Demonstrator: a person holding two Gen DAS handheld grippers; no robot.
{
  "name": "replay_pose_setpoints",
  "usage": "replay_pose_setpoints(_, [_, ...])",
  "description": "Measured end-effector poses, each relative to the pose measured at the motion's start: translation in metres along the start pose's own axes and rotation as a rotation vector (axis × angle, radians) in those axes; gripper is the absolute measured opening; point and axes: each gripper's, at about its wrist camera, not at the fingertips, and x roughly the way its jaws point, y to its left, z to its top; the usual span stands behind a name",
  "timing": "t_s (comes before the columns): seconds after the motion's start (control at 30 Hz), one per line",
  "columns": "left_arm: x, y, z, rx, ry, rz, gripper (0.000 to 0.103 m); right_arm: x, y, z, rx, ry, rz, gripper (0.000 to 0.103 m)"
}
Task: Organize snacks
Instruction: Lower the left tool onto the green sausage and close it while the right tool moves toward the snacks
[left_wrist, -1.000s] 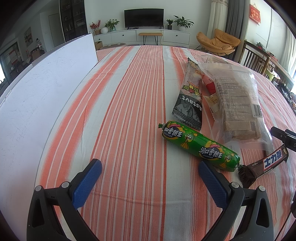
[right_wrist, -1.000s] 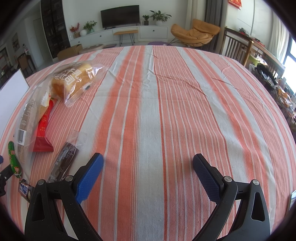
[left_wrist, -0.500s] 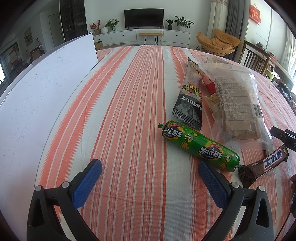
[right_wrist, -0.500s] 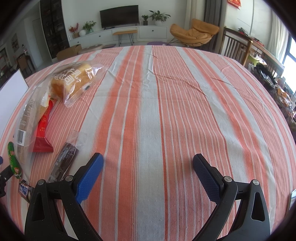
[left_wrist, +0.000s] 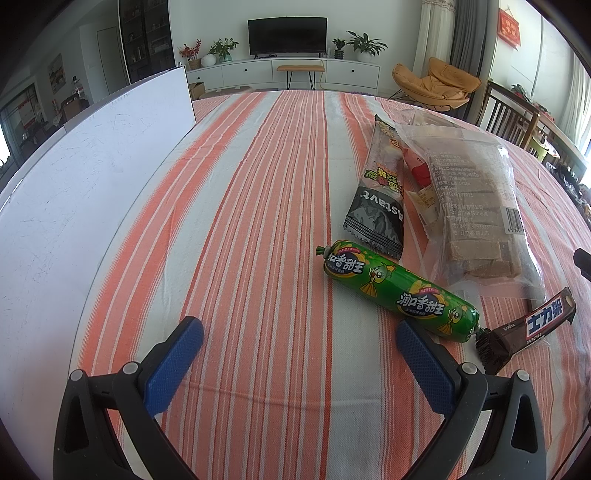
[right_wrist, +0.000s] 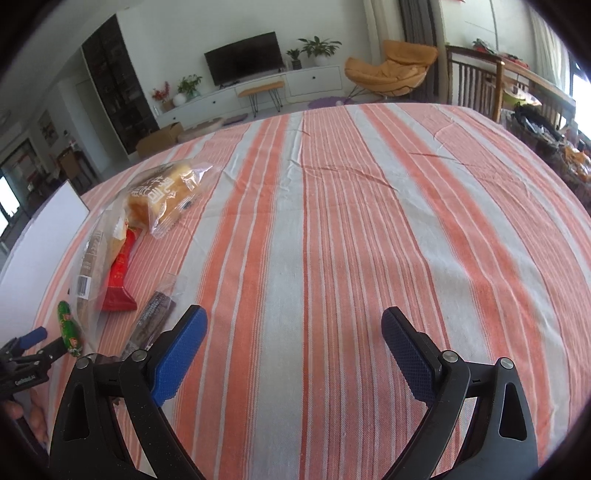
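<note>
Both your grippers hang with jaws spread wide and empty over the striped worktop, nothing yet lifted. The left gripper (left_wrist: 299, 354) faces the snack pile near the worktop's left side, beside the white board (left_wrist: 74, 192) along that edge; the right gripper (right_wrist: 293, 350) looks over bare cloth, the pile off to its left.

Nearest your left jaws lies the sausage (left_wrist: 397, 290), a green printed tube with clipped ends: probably firm, smooth and apt to roll, so take it across the middle. Its near tip touches the chocolate bar (left_wrist: 524, 330), brown-wrapped with white lettering, likely stiff and light; pinch it across its width. Beyond lie the black wafer packet (left_wrist: 376, 206) and, overlapping its side, the clear bag of biscuits (left_wrist: 476, 206), crinkly, slippery and likely fragile inside; grip a sealed edge. The bread bag (right_wrist: 166, 195) sits farthest up the worktop, soft and easily crushed. A red packet (right_wrist: 118, 280) shows beneath the clear bag.
</note>
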Motion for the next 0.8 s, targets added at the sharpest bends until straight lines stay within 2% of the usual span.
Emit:
replay_pose_setpoints(0.13, [0.000,0.001,0.000,-0.001,0.000,-0.002,0.103,-0.021,-0.017,0.003,0.076,-0.020,0.027,0.097])
replay_pose_setpoints(0.27, [-0.006,0.009,-0.002,-0.018,-0.008,-0.036,0.103,-0.053,-0.025,-0.017,0.145,-0.014,0.069,0.097])
replay_pose_setpoints(0.4, [-0.031,0.024,-0.014,-0.142,-0.040,-0.181,0.103,-0.084,-0.027,-0.057,0.159,-0.041,0.107,0.097])
replay_pose_setpoints(0.47, [-0.041,0.025,-0.009,-0.213,-0.065,-0.211,0.103,-0.091,-0.025,-0.073,0.162,-0.064,0.119,0.097])
replay_pose_setpoints(0.53, [-0.041,0.018,0.005,-0.250,-0.055,-0.221,0.103,-0.085,-0.019,-0.075,0.143,-0.065,0.117,0.097])
replay_pose_setpoints(0.67, [-0.011,-0.006,0.034,-0.247,0.033,-0.119,0.103,-0.076,0.001,-0.065,0.057,-0.108,0.090,0.097])
replay_pose_setpoints(0.77, [0.008,-0.017,0.032,-0.196,0.110,-0.043,0.102,-0.084,0.010,-0.068,0.017,-0.147,0.092,0.097])
replay_pose_setpoints(0.8, [0.005,-0.016,0.028,-0.174,0.093,-0.048,0.101,-0.088,0.013,-0.070,-0.005,-0.157,0.086,0.097])
